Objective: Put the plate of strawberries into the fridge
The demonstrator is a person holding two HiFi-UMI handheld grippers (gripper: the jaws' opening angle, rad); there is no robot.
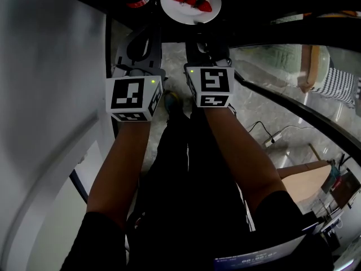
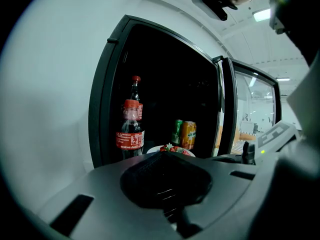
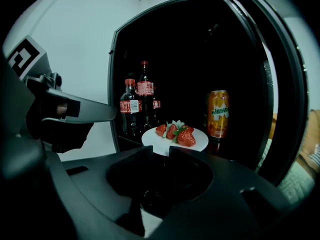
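Observation:
A white plate of strawberries (image 3: 175, 138) rests on a shelf inside the dark open fridge, also seen at the top of the head view as the plate (image 1: 176, 8). My right gripper (image 3: 158, 151) is just in front of the plate's near rim. Its jaws stand a narrow gap apart with nothing between them, and the rim shows through the gap. My left gripper (image 2: 163, 154) hangs beside it at the fridge mouth, jaws together and empty. In the head view the left gripper (image 1: 137, 45) and the right gripper (image 1: 203, 35) both point at the fridge.
Cola bottles (image 3: 131, 113) stand left of the plate and an orange soda can (image 3: 217, 114) to its right. A green can and an orange can (image 2: 188, 134) show in the left gripper view. The glass fridge door (image 2: 250, 114) stands swung out on the right. The fridge's white wall (image 1: 45, 95) is at the left.

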